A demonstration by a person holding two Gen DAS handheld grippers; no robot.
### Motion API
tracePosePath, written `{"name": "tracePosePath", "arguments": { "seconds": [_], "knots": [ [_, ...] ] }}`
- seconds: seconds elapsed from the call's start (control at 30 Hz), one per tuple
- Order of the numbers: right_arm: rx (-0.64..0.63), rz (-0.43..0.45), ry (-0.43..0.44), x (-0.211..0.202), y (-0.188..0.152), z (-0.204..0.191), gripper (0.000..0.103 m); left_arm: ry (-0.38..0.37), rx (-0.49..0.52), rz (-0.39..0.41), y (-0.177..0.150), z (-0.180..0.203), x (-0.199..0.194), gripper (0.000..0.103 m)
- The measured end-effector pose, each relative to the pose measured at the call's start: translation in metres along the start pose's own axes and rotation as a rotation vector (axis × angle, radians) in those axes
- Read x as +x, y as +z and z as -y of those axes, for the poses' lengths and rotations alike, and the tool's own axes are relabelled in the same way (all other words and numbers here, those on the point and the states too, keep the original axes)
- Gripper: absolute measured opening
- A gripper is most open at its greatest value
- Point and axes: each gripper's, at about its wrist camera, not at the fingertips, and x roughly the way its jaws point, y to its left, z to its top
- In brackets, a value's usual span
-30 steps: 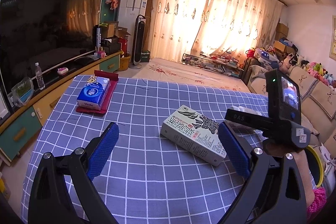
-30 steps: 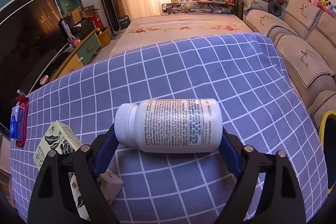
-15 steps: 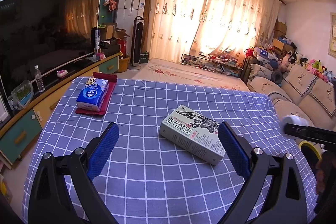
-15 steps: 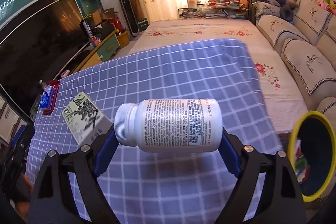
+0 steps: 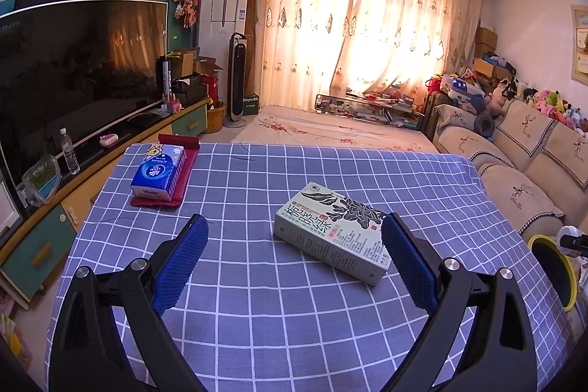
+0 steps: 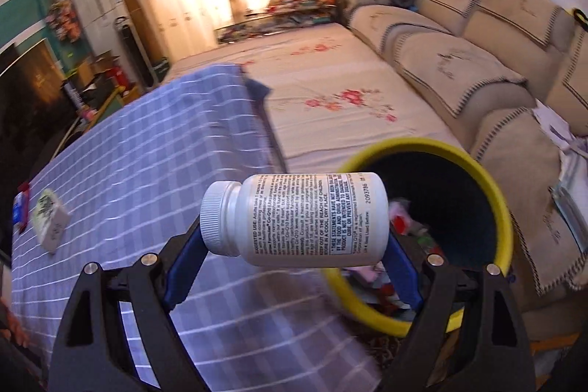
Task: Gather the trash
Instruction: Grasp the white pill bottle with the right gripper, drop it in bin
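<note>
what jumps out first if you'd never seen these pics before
The white pill bottle, held sideways in the right gripper, fills the middle of the right wrist view, partly over the yellow-rimmed trash bin beside the table. In the left wrist view, a book lies on the blue checked tablecloth between the open left gripper.

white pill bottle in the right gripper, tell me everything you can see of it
The white plastic pill bottle has a ribbed white screw cap, on and pointing left in the right wrist view, and a label of small black print across its side. It lies on its side, slightly tilted, held in the air between the blue pads of the right gripper, one pad at the cap end and one at the base. Behind it stands the yellow-rimmed dark trash bin with litter inside. It touches nothing else.
</note>
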Motion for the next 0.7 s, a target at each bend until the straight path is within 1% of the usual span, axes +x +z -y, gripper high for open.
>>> {"name": "tracePosePath", "arguments": {
  "seconds": [0.13, 0.2, 0.37, 0.43, 0.53, 0.57, 0.7],
  "knots": [
    [0.045, -0.019, -0.066, 0.014, 0.000, 0.036, 0.081, 0.006, 0.013, -0.004, -0.001, 0.003, 0.002, 0.094],
    [0.067, -0.031, -0.081, 0.021, -0.002, 0.049, 0.081, 0.008, 0.019, -0.007, -0.001, 0.004, 0.002, 0.094],
    [0.091, -0.072, -0.099, 0.037, -0.007, 0.064, 0.082, 0.009, 0.032, -0.012, -0.003, 0.006, 0.004, 0.094],
    [0.099, -0.077, -0.104, 0.038, -0.009, 0.066, 0.084, 0.007, 0.033, -0.013, -0.003, 0.007, 0.004, 0.094],
    [0.100, -0.060, -0.109, 0.032, -0.006, 0.061, 0.085, 0.001, 0.032, -0.014, -0.003, 0.007, 0.004, 0.094],
    [0.098, -0.046, -0.099, 0.026, -0.003, 0.055, 0.085, -0.004, 0.032, -0.015, -0.003, 0.008, 0.004, 0.094],
    [0.061, 0.036, 0.014, 0.001, 0.014, 0.012, 0.088, -0.014, 0.043, -0.015, -0.003, 0.011, 0.004, 0.094]
  ]
}}
